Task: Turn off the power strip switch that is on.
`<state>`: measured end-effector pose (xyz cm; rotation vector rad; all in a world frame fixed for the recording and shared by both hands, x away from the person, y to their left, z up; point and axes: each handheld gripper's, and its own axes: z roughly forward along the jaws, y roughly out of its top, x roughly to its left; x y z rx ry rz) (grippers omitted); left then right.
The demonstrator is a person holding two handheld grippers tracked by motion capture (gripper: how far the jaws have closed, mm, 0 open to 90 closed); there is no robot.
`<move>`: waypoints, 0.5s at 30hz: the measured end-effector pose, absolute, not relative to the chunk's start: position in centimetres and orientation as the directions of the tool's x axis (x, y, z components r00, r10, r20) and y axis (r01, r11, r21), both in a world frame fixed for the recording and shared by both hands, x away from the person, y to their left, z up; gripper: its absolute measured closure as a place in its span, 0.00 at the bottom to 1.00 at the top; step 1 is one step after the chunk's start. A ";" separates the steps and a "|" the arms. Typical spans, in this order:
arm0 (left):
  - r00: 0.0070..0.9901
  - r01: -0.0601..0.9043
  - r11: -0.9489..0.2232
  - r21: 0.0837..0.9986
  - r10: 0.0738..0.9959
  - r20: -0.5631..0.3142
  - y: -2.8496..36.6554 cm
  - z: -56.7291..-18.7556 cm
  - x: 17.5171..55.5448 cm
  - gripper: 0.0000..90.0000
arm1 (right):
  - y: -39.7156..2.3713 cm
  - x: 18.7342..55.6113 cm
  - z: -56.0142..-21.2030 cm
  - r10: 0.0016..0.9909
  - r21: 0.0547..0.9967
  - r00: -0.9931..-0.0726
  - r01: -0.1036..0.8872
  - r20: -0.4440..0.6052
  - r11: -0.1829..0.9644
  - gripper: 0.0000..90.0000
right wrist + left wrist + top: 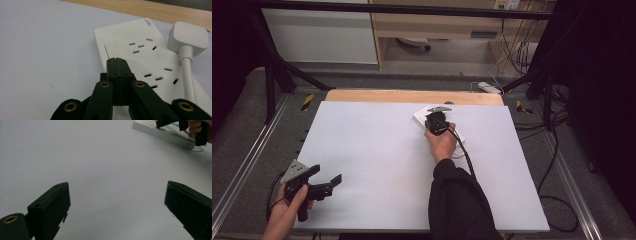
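A white power strip [140, 47] lies on the white table sheet near the far wooden edge, also seen in the high view [420, 116]. A white plug [188, 37] with its cable sits at the strip's right side. My right gripper [116, 60] is shut with nothing between its jaws. Its joined tips sit at the near end of the strip's rocker switch [111, 49], but I cannot tell if they touch it. In the high view the right gripper [435, 118] is over the strip. My left gripper [327, 174] is at the front left corner, wide open [117, 186] and empty.
The white sheet [377, 150] covers the table, with a strip of bare wood [412, 96] along its far edge. A black cable [464, 150] trails from the right gripper along the sleeve. Metal frame rails [242, 170] run down both sides of the table.
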<state>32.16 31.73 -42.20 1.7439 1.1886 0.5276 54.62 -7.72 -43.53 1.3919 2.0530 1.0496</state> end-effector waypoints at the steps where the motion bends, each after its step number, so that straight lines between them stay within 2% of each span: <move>1: 0.440 0.487 -0.100 0.867 0.886 -0.145 31.7 -42.2 32.2 0.07 | -7.7 54.6 -43.5 0.917 0.789 -0.395 0.580 0.055 0.202 1.00; 15: 0.439 0.487 -0.102 0.868 0.887 -0.142 31.8 -42.2 32.2 0.07 | -8.5 54.1 -42.7 0.917 0.805 -0.395 0.563 0.061 0.189 1.00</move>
